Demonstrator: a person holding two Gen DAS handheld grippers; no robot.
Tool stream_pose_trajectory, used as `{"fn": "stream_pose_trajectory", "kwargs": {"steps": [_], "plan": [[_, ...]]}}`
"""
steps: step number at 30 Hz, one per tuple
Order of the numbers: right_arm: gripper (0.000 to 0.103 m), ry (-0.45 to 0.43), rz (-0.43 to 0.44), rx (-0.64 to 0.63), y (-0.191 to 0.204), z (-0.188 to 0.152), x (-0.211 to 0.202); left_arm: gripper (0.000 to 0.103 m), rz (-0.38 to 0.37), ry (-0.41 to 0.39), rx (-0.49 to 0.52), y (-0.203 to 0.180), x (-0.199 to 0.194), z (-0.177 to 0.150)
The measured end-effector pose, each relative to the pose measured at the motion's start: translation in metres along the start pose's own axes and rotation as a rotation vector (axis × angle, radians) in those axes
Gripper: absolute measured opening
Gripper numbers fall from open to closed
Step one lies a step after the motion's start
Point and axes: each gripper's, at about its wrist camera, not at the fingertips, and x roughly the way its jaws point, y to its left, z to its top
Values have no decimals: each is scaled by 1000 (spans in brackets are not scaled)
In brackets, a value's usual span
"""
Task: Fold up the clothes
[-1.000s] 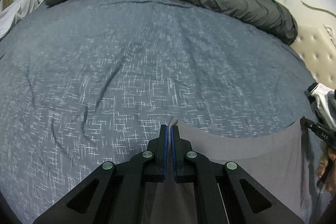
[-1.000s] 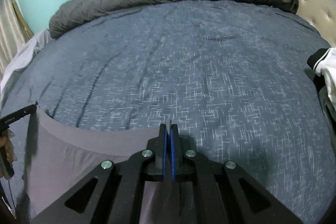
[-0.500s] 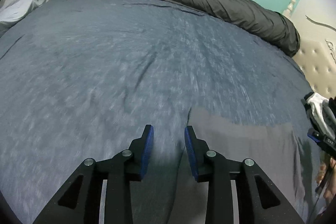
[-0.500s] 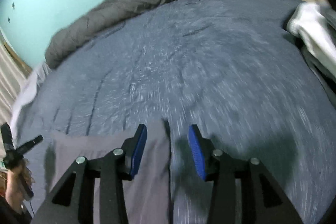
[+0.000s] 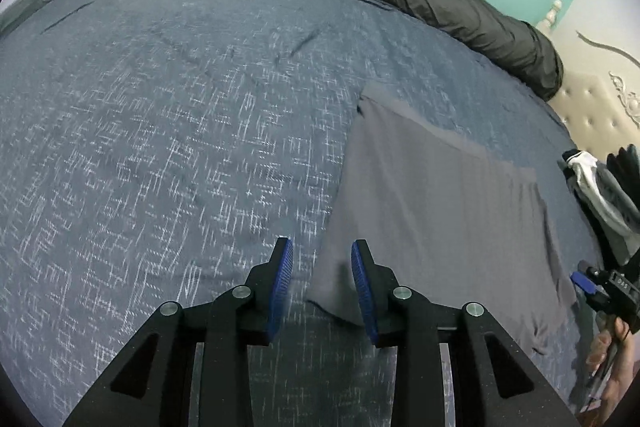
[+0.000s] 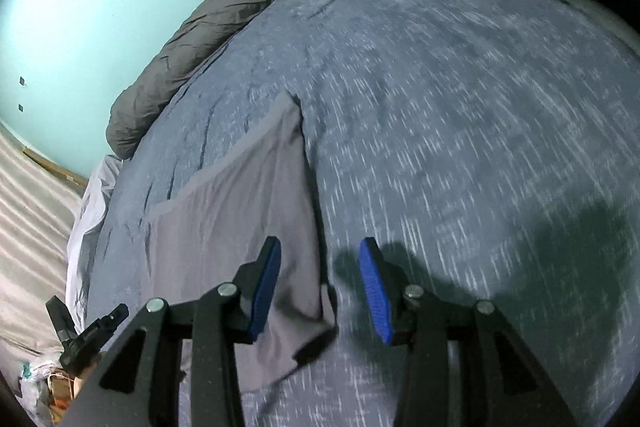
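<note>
Lying flat beneath both spread jaws, unpinched: grey garment (image 5: 436, 203) on bedspread (image 5: 160, 115).

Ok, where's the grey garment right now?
The grey garment lies flat on the blue bedspread, right of centre in the left wrist view and left of centre in the right wrist view, with the pile of clothes to its right.
</note>
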Motion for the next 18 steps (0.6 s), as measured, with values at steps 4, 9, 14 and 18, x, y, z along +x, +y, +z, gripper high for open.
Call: {"fn": "stream_pose_trajectory", "kwargs": {"steps": [4, 9, 14, 18], "plan": [[37, 7, 1, -12, 3, -4, 0, 33, -1, -11, -10, 1, 0, -11], [34, 19, -19, -28, 1, -11, 7, 33, 13, -10, -17, 1, 4, -17], [15, 31, -40, -45, 1, -14, 15, 33, 19, -1, -18, 3, 7, -20], [5, 44, -38, -73, 4, -16, 19, 33, 26, 15, -16, 3, 12, -20]]}}
